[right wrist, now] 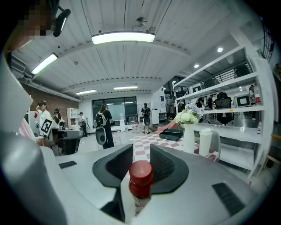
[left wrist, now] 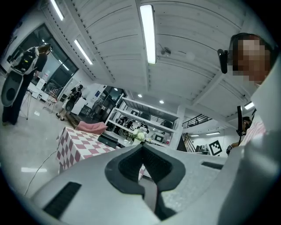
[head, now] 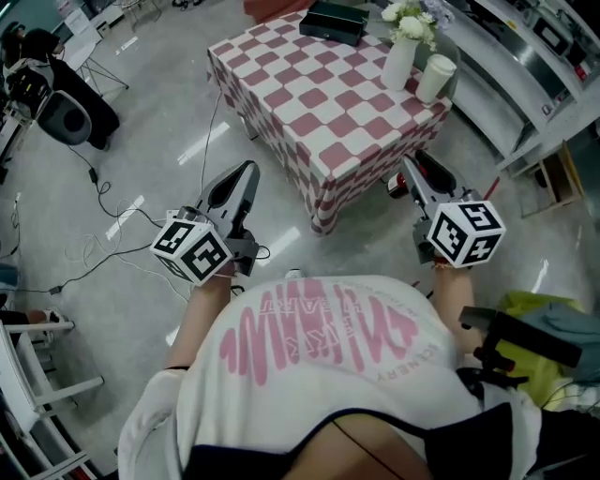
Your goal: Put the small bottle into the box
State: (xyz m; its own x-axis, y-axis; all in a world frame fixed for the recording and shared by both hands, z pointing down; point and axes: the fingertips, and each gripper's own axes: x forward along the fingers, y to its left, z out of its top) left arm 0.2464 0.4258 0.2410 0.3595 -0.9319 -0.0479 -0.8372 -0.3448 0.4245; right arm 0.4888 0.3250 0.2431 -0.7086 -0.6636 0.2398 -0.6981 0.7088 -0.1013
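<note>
A small bottle with a red cap [right wrist: 140,178] stands between the jaws of my right gripper [right wrist: 141,163], which is shut on it. In the head view that right gripper [head: 412,167] hangs just off the near right corner of the checkered table [head: 319,112], with the small bottle's red cap [head: 397,188] peeking out at its left side. The dark box [head: 333,21] lies at the table's far edge, also seen as the box [right wrist: 171,134] ahead of the right jaws. My left gripper [head: 247,172] is held left of the table, its jaws [left wrist: 142,147] shut and empty.
A white vase of flowers [head: 398,58] and a white cup [head: 435,77] stand at the table's far right corner. Metal shelving [head: 525,66] runs along the right. Cables [head: 103,202] trail over the floor at left, near a speaker [head: 66,117]. People stand far off.
</note>
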